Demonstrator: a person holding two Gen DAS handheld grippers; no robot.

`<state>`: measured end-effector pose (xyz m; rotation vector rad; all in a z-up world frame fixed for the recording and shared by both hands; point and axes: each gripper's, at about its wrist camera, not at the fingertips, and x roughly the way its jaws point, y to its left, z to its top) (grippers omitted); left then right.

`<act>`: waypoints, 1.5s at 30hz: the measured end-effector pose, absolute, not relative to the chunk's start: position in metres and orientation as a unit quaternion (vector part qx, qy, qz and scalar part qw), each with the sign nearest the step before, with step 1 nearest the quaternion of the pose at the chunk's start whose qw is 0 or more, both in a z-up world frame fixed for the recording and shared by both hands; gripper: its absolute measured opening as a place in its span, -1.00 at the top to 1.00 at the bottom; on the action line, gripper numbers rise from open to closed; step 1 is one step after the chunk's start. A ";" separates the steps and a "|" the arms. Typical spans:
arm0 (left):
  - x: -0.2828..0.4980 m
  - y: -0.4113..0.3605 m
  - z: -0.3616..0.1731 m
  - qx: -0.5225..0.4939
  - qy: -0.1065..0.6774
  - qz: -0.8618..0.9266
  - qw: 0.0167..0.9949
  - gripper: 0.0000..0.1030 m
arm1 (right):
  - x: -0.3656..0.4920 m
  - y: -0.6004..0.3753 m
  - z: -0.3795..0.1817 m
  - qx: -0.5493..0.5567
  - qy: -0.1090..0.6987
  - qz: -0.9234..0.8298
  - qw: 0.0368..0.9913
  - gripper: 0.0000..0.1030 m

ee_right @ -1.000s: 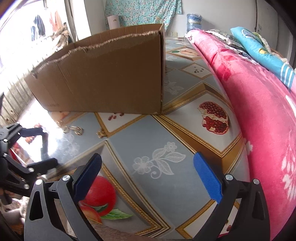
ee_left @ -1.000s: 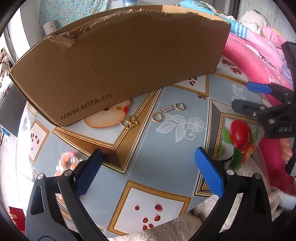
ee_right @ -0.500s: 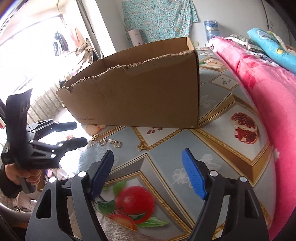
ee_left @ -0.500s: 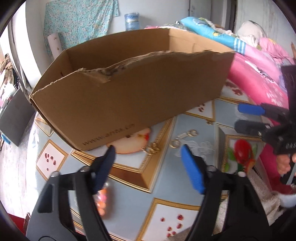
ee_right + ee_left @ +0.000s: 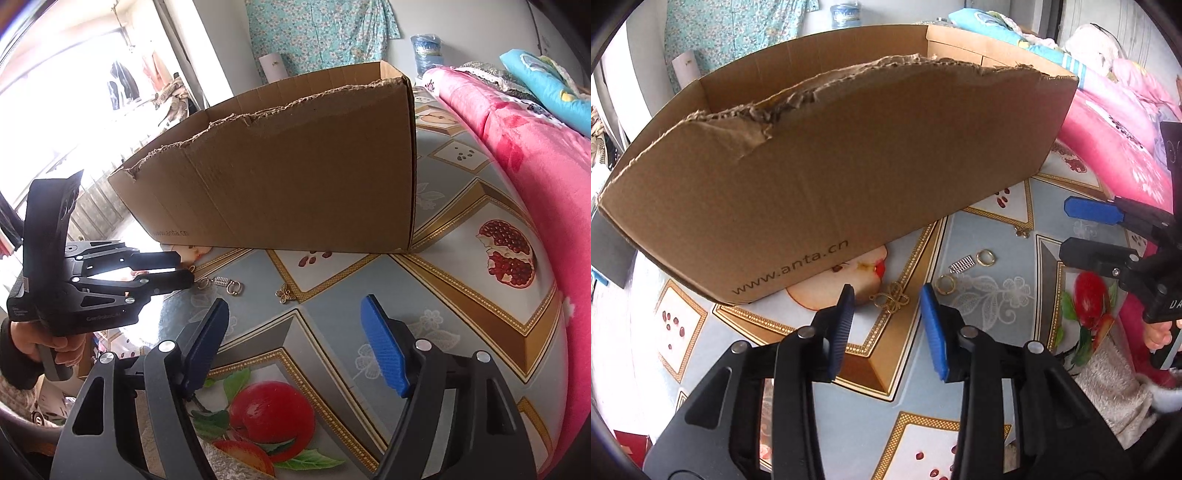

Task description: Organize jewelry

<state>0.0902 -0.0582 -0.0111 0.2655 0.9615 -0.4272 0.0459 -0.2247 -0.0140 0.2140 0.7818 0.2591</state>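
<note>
- Left wrist view: left gripper is partly open with nothing clamped. Its jaws have just been closing. The blue pads flank the gold knot-shaped filigree charm in the picture, not pressing it; can't tell whether they are down at table height.
- The charm lies flat on the fruit-print tablecloth, long axis running left-right, just in front of the torn brown cardboard box.
- To the right of the charm: a gold ring, a small silver ribbed link and a second gold ring, in a loose diagonal line heading up-right. A small gold butterfly charm sits further up-right, apart from them.
- The box's front wall closes off the far side. Free cloth is open toward the camera and to the right, up to the pink blanket.
- Right gripper enters from the right, fingers pointing left, unclenched with nothing between them.
- Right wrist view: right gripper is wide open and empty, above bare cloth; its jaws closed a little just now.
- Left gripper, held by a hand, has its tips close to the box's lower corner.
- The butterfly charm lies ahead of the right pads, clear cloth all round it.
</note>
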 end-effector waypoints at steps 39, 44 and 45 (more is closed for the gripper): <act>0.068 -0.027 0.024 0.066 0.404 -0.235 0.882 0.64 | 0.060 -0.200 -0.006 0.012 0.395 0.123 0.910 0.45; 0.070 -0.026 0.019 0.058 0.408 -0.240 0.879 0.64 | 0.069 -0.193 -0.010 -0.013 0.406 0.134 0.904 0.60; 0.070 -0.026 0.019 0.058 0.408 -0.241 0.878 0.64 | 0.070 -0.191 -0.011 -0.018 0.409 0.136 0.902 0.61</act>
